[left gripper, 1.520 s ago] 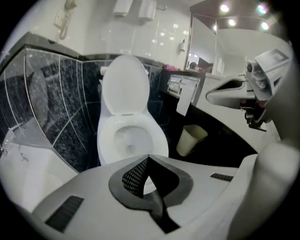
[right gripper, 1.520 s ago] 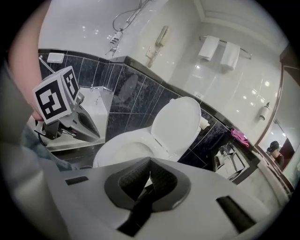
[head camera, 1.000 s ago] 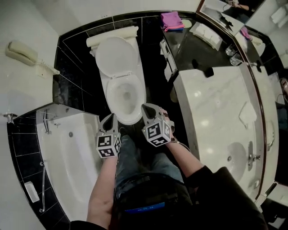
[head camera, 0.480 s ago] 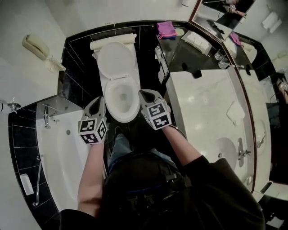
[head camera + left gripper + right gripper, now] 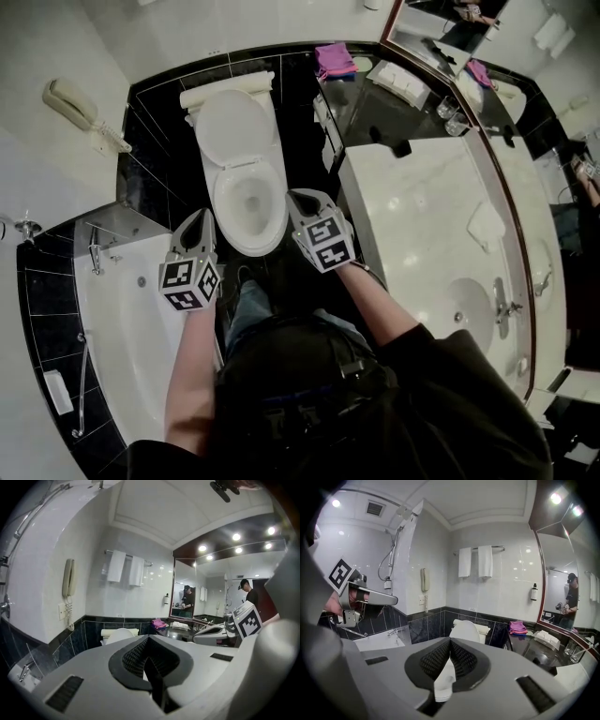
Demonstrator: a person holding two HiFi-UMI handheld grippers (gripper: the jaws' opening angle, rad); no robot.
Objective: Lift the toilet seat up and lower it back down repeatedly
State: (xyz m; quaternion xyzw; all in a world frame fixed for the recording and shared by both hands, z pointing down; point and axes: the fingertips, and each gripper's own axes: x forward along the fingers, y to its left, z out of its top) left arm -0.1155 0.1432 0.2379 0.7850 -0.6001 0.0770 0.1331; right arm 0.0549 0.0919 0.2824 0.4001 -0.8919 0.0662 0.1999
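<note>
1. The head view looks steeply down from above the person, with the toilet [image 5: 246,178] just ahead of both grippers
2. The camera on the left gripper [image 5: 202,220] looks close along its jaws, near level, toward the back wall [image 5: 140,602]
3. The camera on the right gripper [image 5: 300,199] faces that same wall, with the left gripper off to its left
4. All three views share the toilet and the pink cloth [image 5: 333,58], ahead and to the right of the grippers

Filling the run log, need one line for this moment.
left gripper shut, empty | right gripper shut, empty | toilet lid upright | neither gripper touching bowl
</note>
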